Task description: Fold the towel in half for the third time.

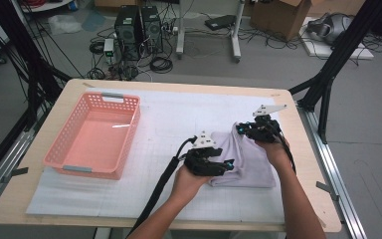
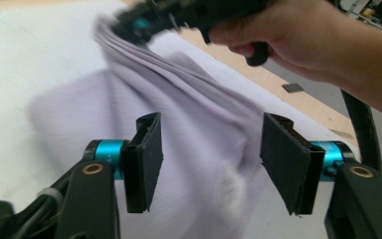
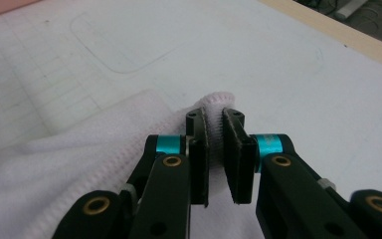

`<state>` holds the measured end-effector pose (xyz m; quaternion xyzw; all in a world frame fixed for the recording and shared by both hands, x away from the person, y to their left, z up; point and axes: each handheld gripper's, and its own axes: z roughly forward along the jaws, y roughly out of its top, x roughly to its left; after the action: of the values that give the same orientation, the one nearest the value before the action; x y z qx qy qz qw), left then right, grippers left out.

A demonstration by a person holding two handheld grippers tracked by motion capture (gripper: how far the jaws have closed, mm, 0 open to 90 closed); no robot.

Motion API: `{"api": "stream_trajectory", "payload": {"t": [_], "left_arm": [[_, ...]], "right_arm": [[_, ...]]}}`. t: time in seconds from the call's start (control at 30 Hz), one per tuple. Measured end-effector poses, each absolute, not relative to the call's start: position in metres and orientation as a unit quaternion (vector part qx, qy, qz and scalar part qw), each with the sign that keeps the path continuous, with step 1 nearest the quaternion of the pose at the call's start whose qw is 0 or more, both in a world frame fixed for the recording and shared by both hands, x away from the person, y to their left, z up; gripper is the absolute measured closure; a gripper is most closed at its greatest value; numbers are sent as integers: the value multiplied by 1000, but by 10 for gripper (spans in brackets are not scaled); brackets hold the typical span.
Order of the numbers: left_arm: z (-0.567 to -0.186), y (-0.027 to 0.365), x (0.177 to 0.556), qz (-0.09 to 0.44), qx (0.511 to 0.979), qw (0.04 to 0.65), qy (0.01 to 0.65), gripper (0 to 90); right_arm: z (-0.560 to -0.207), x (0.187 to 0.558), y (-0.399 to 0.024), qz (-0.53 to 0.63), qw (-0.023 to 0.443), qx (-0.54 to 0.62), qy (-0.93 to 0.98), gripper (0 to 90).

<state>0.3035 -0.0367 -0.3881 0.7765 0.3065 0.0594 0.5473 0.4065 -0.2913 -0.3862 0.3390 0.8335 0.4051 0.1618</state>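
A pale lilac cloth point(image 1: 251, 167) lies folded on the right half of the white mat point(image 1: 179, 112). My right gripper point(image 1: 239, 129) is at its far left corner, shut on the hem; the right gripper view has the white stitched edge point(image 3: 218, 99) pinched between the pads of that gripper point(image 3: 216, 149). This corner is lifted and the cloth point(image 2: 199, 114) hangs from it in folds. My left gripper point(image 1: 229, 164) is at the cloth's near left edge. Its jaws point(image 2: 211, 159) stand open, with fabric behind the gap and neither pad pressing on it.
A pink plastic basket point(image 1: 132, 117) stands on the left of the table with nothing in it. The wooden table edge point(image 1: 298, 129) runs close to the right of the cloth. Black cables trail from both grippers toward the person.
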Motion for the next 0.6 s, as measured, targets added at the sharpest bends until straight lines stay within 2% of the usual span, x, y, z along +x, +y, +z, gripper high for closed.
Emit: {"api": "stream_trajectory", "payload": {"t": [0.17,0.37,0.6], "left_arm": [[-392,-9,305,88,773,546,311,377],[-406,19,306,102,767,539,333,374],[-416,38,305,113,764,540,336,365]], "right_arm": [[-393,403,-307,396,168,358,828,819],[-402,395,-326,382,182,382,822,813],[-394,386,-338,392,194,416,797,683]]}}
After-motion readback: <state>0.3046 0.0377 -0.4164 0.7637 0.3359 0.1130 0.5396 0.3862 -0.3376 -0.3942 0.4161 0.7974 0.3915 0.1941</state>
